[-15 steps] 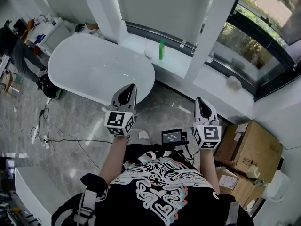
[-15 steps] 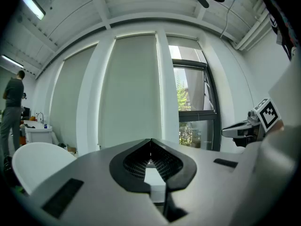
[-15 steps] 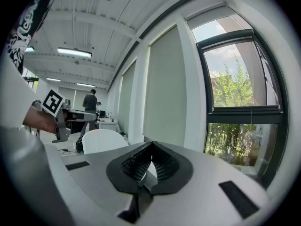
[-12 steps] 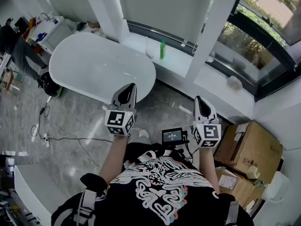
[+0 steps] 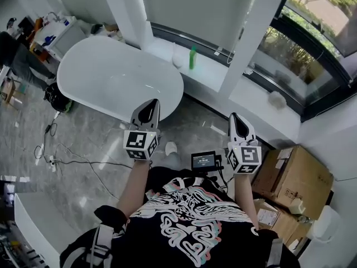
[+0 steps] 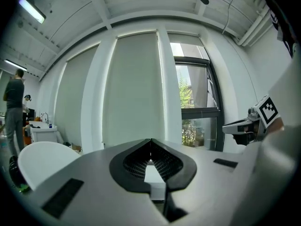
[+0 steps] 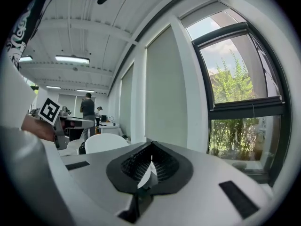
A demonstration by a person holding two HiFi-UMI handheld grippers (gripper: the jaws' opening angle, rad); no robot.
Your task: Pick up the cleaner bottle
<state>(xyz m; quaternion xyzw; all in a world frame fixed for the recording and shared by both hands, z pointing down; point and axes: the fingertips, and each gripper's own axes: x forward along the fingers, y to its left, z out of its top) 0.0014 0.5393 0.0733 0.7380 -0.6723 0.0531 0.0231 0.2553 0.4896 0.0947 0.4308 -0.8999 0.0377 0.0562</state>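
Jaws shut, empty, on left gripper (image 5: pixel 152 104) and right gripper (image 5: pixel 236 119); could topple far green cleaner bottle (image 5: pixel 192 57) on sill (image 5: pixel 211 74) if not opened before contact.

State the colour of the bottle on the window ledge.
The cleaner bottle is green, clearest in the head view.

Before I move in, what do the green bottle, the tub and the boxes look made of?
Green bottle: likely plastic, translucent-looking, but too small to be sure.
Tub: glossy white, acrylic or enamel, judging by its sheen.
Boxes: matte brown cardboard.
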